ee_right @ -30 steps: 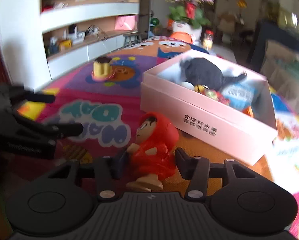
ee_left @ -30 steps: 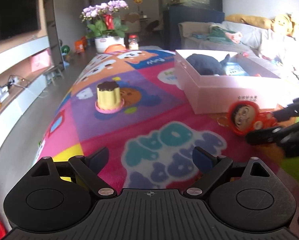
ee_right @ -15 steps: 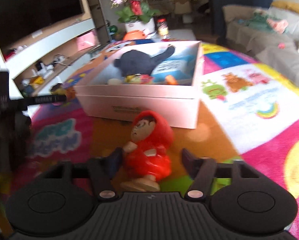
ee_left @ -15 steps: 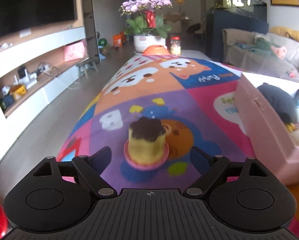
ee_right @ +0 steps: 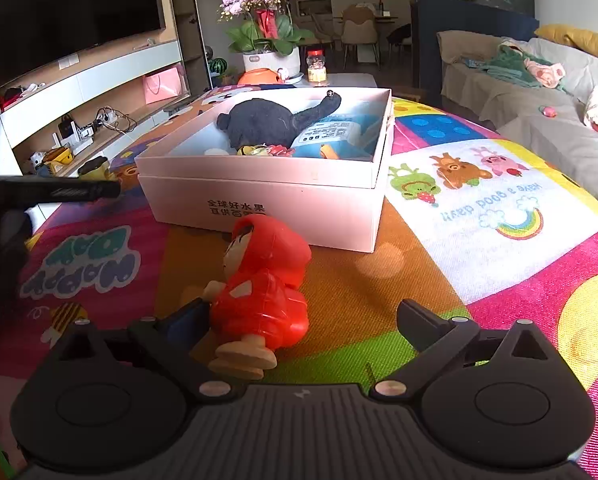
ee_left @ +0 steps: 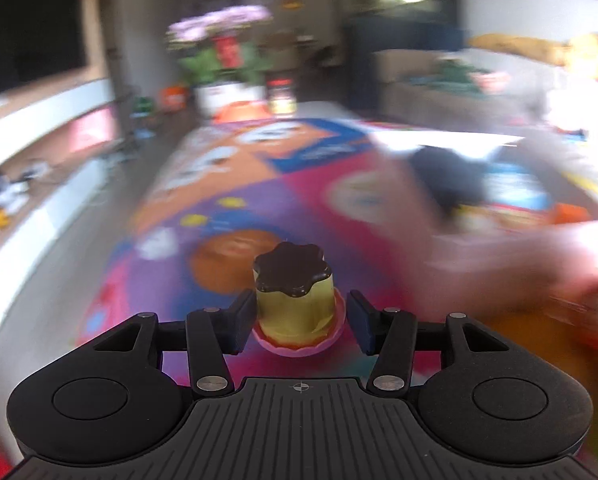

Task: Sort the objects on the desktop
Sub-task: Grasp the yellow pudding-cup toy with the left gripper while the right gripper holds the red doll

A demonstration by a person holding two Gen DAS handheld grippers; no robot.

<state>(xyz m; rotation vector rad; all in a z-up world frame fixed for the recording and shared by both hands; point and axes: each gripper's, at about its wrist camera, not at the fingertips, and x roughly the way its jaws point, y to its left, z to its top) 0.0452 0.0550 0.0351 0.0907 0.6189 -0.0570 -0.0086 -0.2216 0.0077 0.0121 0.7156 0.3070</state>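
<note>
- Left wrist view first: the left gripper (ee_left: pixel 301 322) has its jaws closing around the pudding toy (ee_left: pixel 295 300), which a second ago stood well ahead on the mat and now sits right between the fingers (ee_left: pixel 241 326).
- The near-side pad looks pressed to the yellow body, the far pad sits just beside the pink base; with this much blur I'd only say contact looks likely.
- The pudding toy looks to be riding with the gripper while the play mat (ee_left: pixel 227 216) smears behind it, so a lift may be under way.
- Over to the right wrist view: the right gripper (ee_right: pixel 303 322) is opening, jaws now wide, where a second ago they flanked the red-hooded doll (ee_right: pixel 265 292) closely.
- The doll leans against the left finger (ee_right: pixel 187 320), feet toward the camera; the right finger stands clear of it. It's released on the mat, just in front of the pink box (ee_right: pixel 267 200).
- Meaning for the job: the doll isn't in the box yet, while the box already holds a dark plush (ee_right: pixel 271 120) and other bits; the pudding looks like the next one to go in.
</note>
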